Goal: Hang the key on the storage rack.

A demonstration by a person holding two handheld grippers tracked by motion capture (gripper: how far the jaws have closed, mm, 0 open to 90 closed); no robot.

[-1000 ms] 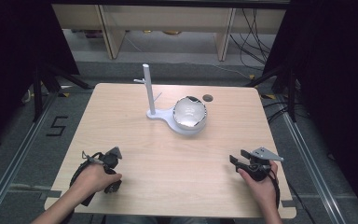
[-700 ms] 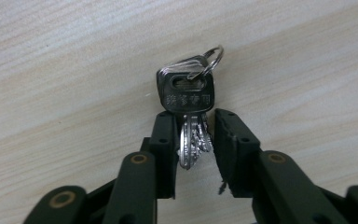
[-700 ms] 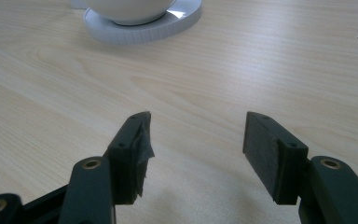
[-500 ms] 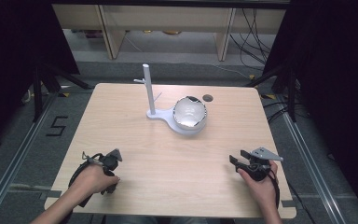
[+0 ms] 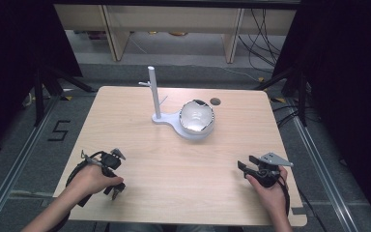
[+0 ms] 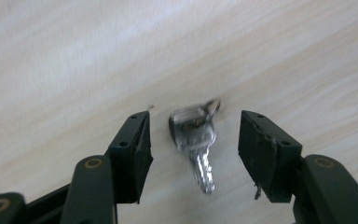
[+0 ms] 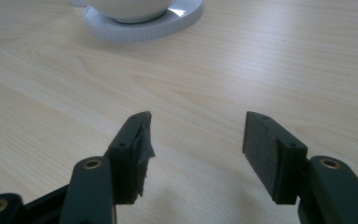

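object: small metal key point(image 6: 193, 140) on ring, flat on table point(image 6: 74, 56) | handling: light, stiff, thin, slippery; pinch the bow | left gripper point(image 6: 193, 144): jaws just opening, spread around key, untouched | right gripper point(image 7: 196, 144): open, empty

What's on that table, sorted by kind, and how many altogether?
Keys on a ring: 1 bunch, lying between the open left claw's pads
Bowls: 1
White stands with a post: 1
Hand-held claws: 2, left and right claw
Total: 5
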